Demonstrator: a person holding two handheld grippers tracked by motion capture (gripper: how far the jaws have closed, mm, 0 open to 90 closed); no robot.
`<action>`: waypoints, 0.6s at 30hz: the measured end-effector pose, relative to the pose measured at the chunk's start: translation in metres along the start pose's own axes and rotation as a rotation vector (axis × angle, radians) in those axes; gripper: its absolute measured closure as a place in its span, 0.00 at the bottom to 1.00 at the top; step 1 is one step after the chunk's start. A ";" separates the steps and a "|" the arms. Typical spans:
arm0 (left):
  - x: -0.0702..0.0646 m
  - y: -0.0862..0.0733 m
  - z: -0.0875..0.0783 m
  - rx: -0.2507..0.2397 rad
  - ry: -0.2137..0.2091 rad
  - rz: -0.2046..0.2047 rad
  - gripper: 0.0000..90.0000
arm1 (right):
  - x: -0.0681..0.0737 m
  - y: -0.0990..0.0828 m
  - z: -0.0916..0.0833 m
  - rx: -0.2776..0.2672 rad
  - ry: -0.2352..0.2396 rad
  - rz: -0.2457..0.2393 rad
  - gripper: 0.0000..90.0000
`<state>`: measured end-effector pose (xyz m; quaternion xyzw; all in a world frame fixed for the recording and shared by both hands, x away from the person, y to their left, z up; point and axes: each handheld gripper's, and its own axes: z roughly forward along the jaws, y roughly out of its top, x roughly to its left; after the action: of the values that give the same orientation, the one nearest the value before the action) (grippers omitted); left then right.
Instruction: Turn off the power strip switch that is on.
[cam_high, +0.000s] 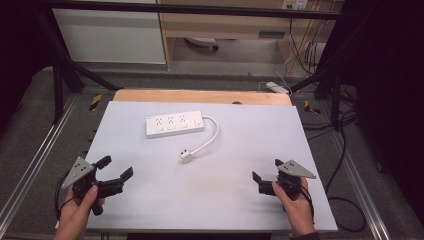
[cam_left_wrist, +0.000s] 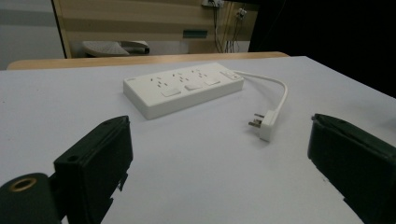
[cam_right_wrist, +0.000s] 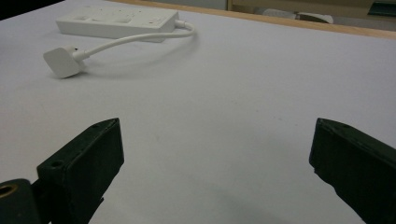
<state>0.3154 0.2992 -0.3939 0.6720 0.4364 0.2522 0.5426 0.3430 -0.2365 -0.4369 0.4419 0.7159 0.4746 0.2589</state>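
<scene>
Together we count one pale grey rectangular tabletop (cam_high: 150, 200), with one strip of light wooden edge (cam_high: 200, 96) showing along its far side. On that surface lies one white plastic power strip (cam_high: 175, 124), flat and slightly angled, towards the far left of the middle; we count three socket groups on its top face and a switch at its right end. From that right end runs one white cable (cam_high: 212, 135), which curves round towards us and ends in one white plug (cam_high: 187, 156); the plug lies on the table, nearer to us than the strip and apart from it, with its metal prongs showing in the left gripper view (cam_left_wrist: 254, 122). We hold two black two-jaw grippers, one in each hand, both at the near edge and well apart from the strip and plug. Our left gripper (cam_high: 116, 167) sits at the near left, its jaws spread wide with nothing between them; in its own view the strip (cam_left_wrist: 184, 88) lies ahead between the two jaws. Our right gripper (cam_high: 267, 170) sits at the near right, its jaws likewise spread wide and empty; in its own view the plug (cam_right_wrist: 63, 62) and strip (cam_right_wrist: 116, 21) appear at the upper left.
</scene>
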 end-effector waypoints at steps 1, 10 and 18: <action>-0.002 0.005 0.002 0.000 -0.007 -0.001 0.08 | 0.000 0.000 0.000 -0.001 0.002 0.000 0.04; -0.015 0.020 0.013 0.003 -0.033 0.030 0.07 | 0.003 0.000 0.002 0.009 0.015 -0.015 0.04; -0.025 0.031 0.015 -0.005 -0.064 0.045 0.07 | 0.003 0.000 0.001 0.010 0.016 -0.019 0.04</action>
<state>0.3253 0.2686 -0.3652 0.6879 0.4028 0.2438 0.5524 0.3427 -0.2329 -0.4371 0.4327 0.7243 0.4722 0.2555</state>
